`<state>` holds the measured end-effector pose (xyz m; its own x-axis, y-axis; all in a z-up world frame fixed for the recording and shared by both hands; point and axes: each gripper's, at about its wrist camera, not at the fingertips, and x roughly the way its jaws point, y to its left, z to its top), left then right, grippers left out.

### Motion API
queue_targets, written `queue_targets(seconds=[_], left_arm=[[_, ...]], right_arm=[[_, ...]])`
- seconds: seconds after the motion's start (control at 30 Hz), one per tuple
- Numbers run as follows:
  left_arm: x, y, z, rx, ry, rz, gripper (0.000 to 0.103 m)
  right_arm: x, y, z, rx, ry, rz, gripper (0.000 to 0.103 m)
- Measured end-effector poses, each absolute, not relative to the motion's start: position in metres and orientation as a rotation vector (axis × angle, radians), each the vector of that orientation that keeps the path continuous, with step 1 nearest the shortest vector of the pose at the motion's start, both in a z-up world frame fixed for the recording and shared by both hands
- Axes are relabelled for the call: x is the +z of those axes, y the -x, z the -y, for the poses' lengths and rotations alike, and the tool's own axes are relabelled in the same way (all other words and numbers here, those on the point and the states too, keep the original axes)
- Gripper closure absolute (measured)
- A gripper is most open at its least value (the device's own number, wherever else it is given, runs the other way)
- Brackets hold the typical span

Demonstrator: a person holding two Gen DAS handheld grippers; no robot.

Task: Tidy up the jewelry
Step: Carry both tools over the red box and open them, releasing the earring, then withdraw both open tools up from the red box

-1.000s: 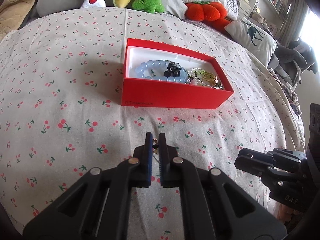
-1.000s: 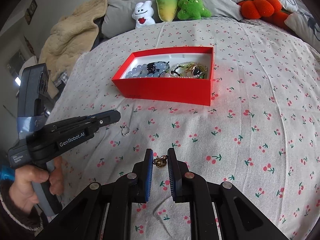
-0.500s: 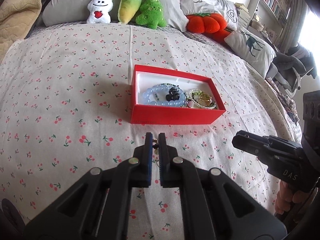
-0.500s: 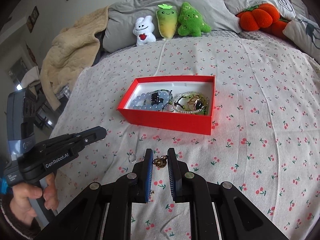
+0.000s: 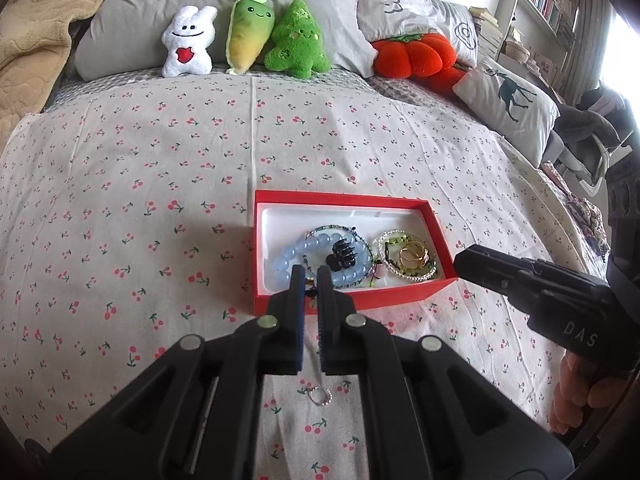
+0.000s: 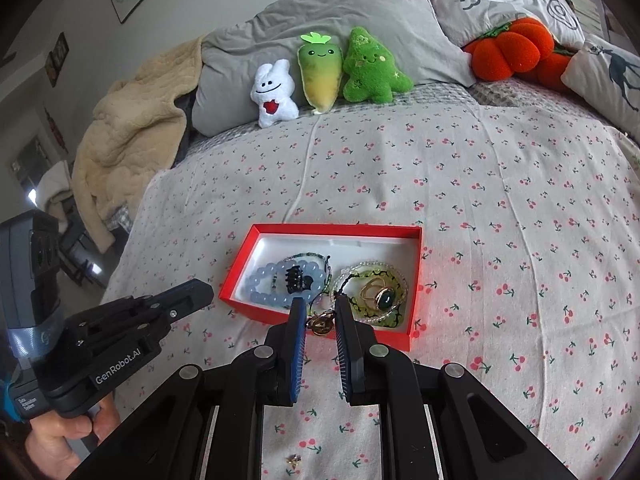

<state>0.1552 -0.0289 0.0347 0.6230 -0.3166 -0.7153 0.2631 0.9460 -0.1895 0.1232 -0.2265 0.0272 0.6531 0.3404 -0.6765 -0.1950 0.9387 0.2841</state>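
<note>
A red box [image 5: 352, 302] [image 6: 416, 264] with a white lining sits on the cherry-print bedspread. It holds a blue bead bracelet [image 5: 288, 256] [image 6: 264, 276], a black hair claw [image 5: 342, 254] [image 6: 294, 278], beaded bracelets and gold rings [image 5: 414, 256] [image 6: 380, 294]. My left gripper [image 5: 309, 280] is shut on a small dark piece of jewelry, raised just before the box's near wall. My right gripper [image 6: 321, 316] is shut on a gold ring [image 6: 320, 325], raised over the box's near wall. A small silver ring [image 5: 320, 395] lies on the bedspread under my left gripper.
A small gold item [image 6: 294, 460] lies on the bedspread below my right gripper. Plush toys [image 5: 248, 40] and pillows [image 5: 508, 100] line the far side of the bed. A beige blanket [image 6: 132, 120] is piled at the left.
Both grippers have risen and moved forward toward the red box, each still holding its piece. The silver ring has come into the left wrist view below the fingers.
</note>
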Motion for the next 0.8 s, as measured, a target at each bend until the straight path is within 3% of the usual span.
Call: queue_targets(seconds=[0.33,0.47,0.63,0.7,0.8], left_arm=[[0.029,-0.182,0.038,-0.3,0.045,-0.815,0.096],[0.028,-0.183,0.036,-0.299,0.039,-0.817,0.076],[0.03,-0.173,0.028,-0.288,0.016,-0.805,0.066],[0.03,-0.17,0.023,-0.276,0.022,-0.807,0.054],[0.029,-0.164,0.016,-0.265,0.037,-0.81,0.045]], right_arm=[[0.013,-0.153,0.233,0.257,-0.22,-0.846,0.088],[0.009,-0.16,0.236,0.244,-0.223,-0.856,0.088],[0.005,-0.167,0.235,0.228,-0.214,-0.866,0.088],[0.005,-0.168,0.236,0.222,-0.211,-0.866,0.088],[0.006,-0.168,0.236,0.209,-0.196,-0.859,0.088]])
